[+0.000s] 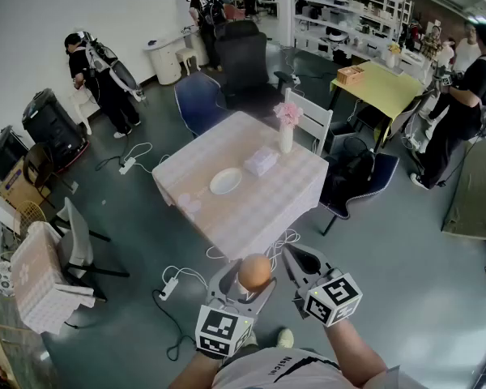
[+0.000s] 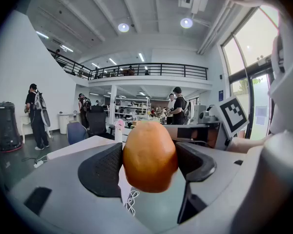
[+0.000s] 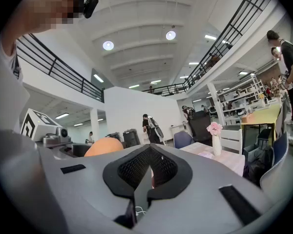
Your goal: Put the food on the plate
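An orange, egg-shaped piece of food [image 1: 254,271] sits between the jaws of my left gripper [image 1: 251,280], which is shut on it, well short of the table. In the left gripper view the food [image 2: 150,156] fills the gap and both black pads [image 2: 103,169] press on its sides. A white plate [image 1: 225,181] lies empty on the pink checked table [image 1: 251,213] ahead. My right gripper [image 1: 294,256] is beside the left one, shut with nothing in it [image 3: 149,172]. The right gripper view shows the food [image 3: 103,146] at left and the table [image 3: 219,159] far off.
On the table stand a vase of pink flowers [image 1: 287,132] and a tissue packet [image 1: 261,161]. Cables and a power strip [image 1: 170,286] lie on the floor in front of it. A white chair [image 1: 312,120], a blue chair [image 1: 198,102] and a yellow table [image 1: 385,87] stand behind; several people are around.
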Tool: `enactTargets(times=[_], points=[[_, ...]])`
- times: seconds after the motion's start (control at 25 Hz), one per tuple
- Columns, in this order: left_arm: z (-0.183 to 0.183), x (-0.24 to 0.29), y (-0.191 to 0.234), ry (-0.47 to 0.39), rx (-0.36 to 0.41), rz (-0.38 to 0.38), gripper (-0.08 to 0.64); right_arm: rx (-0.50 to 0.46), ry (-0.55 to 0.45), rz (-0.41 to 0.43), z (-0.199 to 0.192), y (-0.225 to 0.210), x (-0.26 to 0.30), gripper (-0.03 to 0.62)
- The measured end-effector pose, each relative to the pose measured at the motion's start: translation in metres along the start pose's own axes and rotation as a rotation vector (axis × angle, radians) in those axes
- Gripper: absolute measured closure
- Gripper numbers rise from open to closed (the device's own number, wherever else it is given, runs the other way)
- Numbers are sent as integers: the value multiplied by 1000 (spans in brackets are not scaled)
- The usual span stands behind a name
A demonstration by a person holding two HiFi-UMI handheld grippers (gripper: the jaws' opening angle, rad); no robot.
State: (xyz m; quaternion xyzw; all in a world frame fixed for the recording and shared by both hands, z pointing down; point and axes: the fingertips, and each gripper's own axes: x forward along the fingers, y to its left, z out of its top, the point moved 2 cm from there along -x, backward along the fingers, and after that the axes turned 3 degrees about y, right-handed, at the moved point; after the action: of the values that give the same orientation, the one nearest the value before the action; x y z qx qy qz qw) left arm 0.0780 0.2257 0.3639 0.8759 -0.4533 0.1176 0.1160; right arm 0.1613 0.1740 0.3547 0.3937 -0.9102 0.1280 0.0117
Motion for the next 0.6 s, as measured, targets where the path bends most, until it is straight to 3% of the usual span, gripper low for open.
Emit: enactTargets(times=[0.36,0.6], points=[[-1,-5,11,-1,-3,-14,215,3,8,-7,-3,9,9,578],[-7,-12,22,3,2,-20,215,66,-23,-5,-1,16,11,577]])
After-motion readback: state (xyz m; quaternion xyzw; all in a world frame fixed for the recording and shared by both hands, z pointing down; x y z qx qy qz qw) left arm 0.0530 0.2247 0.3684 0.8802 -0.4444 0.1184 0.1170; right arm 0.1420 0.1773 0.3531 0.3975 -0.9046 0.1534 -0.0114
